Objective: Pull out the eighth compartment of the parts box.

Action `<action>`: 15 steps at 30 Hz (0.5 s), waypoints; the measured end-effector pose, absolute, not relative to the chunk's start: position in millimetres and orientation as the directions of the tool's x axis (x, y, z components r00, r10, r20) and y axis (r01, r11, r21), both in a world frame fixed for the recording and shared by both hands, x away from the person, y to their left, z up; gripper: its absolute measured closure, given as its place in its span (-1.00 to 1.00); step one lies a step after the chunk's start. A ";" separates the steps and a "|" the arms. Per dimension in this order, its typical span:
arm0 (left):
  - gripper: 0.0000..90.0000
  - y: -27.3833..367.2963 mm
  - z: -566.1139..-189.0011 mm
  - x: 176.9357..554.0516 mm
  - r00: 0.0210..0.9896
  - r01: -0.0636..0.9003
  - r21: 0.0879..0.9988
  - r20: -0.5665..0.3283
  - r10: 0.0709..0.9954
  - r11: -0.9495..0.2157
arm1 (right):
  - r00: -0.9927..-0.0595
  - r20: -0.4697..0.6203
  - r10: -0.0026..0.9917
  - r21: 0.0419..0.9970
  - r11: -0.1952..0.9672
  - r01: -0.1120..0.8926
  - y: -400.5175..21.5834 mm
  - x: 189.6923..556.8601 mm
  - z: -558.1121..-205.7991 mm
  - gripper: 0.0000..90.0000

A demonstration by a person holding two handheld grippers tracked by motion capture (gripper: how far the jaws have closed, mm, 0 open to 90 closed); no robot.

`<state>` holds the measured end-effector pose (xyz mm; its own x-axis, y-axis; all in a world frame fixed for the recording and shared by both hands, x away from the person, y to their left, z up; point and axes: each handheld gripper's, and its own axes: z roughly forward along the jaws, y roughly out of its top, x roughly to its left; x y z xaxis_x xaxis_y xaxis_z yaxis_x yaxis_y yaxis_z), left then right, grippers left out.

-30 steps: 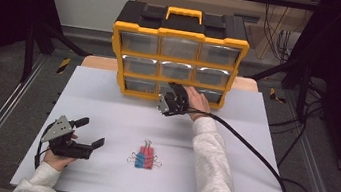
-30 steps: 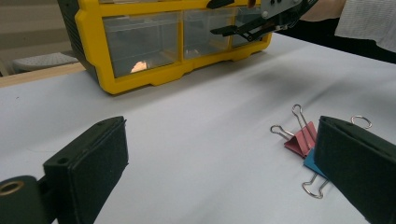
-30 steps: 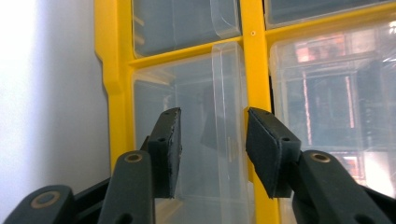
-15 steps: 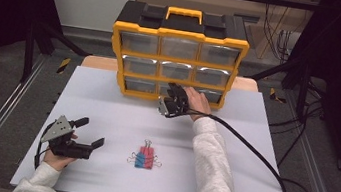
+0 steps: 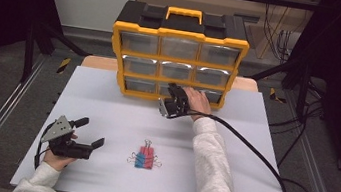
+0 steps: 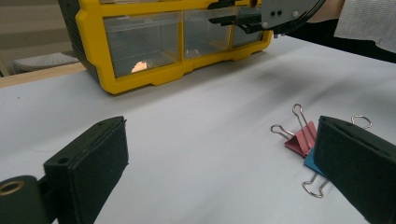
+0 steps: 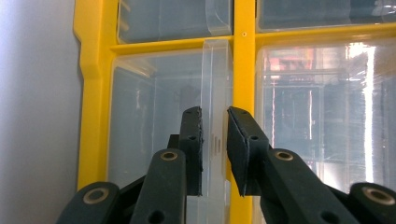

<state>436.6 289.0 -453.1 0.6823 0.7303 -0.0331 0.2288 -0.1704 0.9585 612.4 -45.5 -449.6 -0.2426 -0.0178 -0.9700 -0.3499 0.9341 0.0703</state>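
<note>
Right gripper (image 7: 215, 116) jaws have just been closing round bottom-middle drawer's clear pull tab (image 7: 215, 93), not quite clamped; drawer not pulled yet. Binder clips (image 5: 144, 159) just right of left gripper (image 5: 90, 134), jaws apart, empty.

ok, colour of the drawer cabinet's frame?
Yellow frame with a black top; it shows best in the high view.

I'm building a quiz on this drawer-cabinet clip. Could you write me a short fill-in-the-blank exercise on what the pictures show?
1. The right gripper has its jaws around the clear pull tab of a drawer in the cabinet's ____ row.
2. The cabinet's frame is ____ in colour.
3. The binder clips lie on the ____ table.
4. The left gripper has its jaws ____.

Missing words: bottom; yellow; white; open
</note>
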 end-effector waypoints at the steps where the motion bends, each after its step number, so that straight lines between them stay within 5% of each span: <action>1: -0.94 289.0 -453.1 436.6 0.682 0.229 0.958 -0.033 0.730 -0.171 | -0.244 -0.970 -0.019 0.070 0.934 -0.351 -45.8 612.4 -449.1 0.70; 15: -0.94 288.6 -453.4 436.7 0.683 0.231 0.957 -0.032 0.730 -0.174 | -0.253 -0.967 -0.037 0.059 0.930 -0.363 -47.6 607.0 -445.1 0.71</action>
